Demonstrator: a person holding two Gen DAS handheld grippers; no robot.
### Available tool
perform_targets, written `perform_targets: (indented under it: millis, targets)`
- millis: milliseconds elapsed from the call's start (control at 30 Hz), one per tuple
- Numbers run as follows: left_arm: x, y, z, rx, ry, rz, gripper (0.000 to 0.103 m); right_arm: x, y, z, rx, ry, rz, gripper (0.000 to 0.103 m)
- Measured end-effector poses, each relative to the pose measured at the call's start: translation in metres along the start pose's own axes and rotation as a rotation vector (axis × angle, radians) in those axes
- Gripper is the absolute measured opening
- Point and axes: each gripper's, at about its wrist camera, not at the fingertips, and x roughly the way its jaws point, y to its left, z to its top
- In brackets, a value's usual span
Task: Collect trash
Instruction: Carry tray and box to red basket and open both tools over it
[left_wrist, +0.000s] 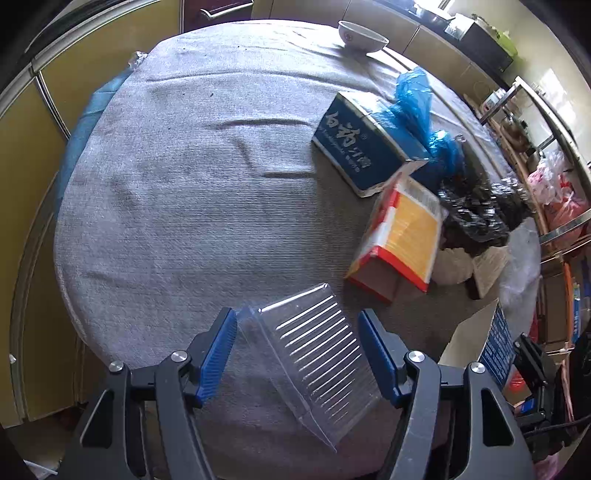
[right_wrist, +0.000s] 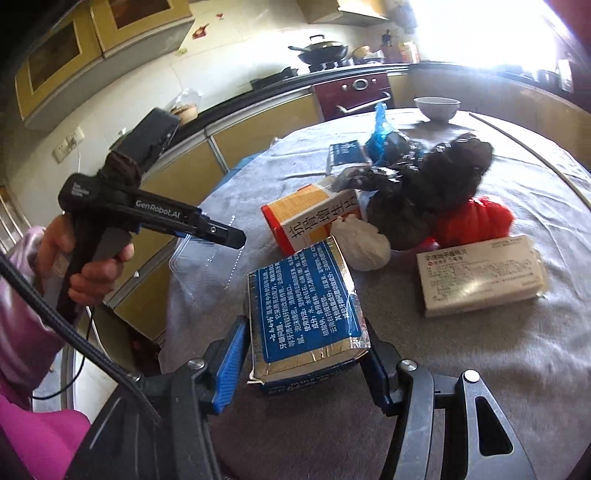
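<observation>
Left fingers (left_wrist: 221, 343) apart astride 1 clear tray (left_wrist: 314, 354); right fingers (right_wrist: 231, 358) gripping 1 blue box (right_wrist: 306, 317).

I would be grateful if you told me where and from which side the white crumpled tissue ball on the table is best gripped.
Grip the tissue ball across its rounded middle, coming from above. It is soft and lumpy with no edge to catch, and the orange box and black bag crowd its far side, so a sideways approach would likely bump them.
</observation>
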Motion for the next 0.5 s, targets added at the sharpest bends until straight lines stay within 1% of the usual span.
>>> perform_targets:
  millis: [67,133,233,333,500]
  targets:
    - [-0.009,-0.003,-0.005,0.019,-0.012,-0.016,0.069,-0.012,-0.004,-0.005,0.019,-0.022,-0.017,0.061]
    - [-0.019,-0.018,-0.011,0.054,-0.030,-0.036,0.069,-0.025,-0.010,-0.008,0.043,-0.045,-0.034,0.061]
    - [-0.028,-0.041,-0.016,0.109,-0.033,-0.077,0.069,-0.048,-0.024,-0.013,0.091,-0.090,-0.074,0.061]
    - [-0.029,-0.080,-0.021,0.187,-0.032,-0.113,0.069,-0.073,-0.042,-0.021,0.150,-0.130,-0.124,0.061]
    - [-0.025,-0.154,-0.026,0.359,-0.012,-0.167,0.069,-0.119,-0.075,-0.041,0.250,-0.194,-0.221,0.061]
